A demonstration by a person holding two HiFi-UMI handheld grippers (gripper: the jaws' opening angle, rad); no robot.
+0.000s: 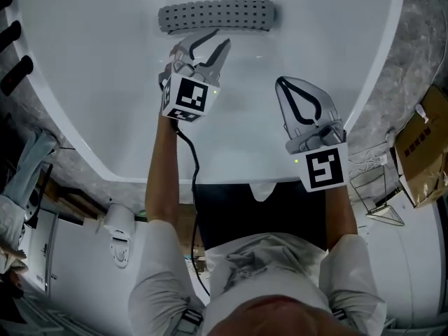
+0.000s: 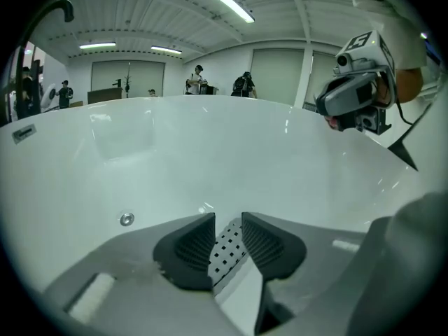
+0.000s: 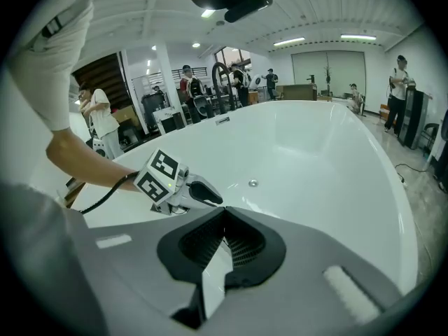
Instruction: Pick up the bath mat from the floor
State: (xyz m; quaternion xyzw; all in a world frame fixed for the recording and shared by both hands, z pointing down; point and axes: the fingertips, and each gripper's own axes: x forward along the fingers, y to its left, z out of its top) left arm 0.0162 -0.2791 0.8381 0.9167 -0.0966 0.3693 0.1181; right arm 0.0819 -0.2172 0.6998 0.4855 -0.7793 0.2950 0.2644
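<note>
the grey bath mat (image 1: 217,16) lay across the far end of the white bathtub (image 1: 84,82). the left tongs (image 1: 215,39) stood narrowly parted at its near edge, its perforated face showing in the gap, though contact was hard to judge. the right tongs (image 1: 281,84) were closed on nothing, nearer the tub's near edge.

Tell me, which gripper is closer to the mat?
Left. The left gripper almost touches the mat; the right gripper is farther back, off to its right.
</note>
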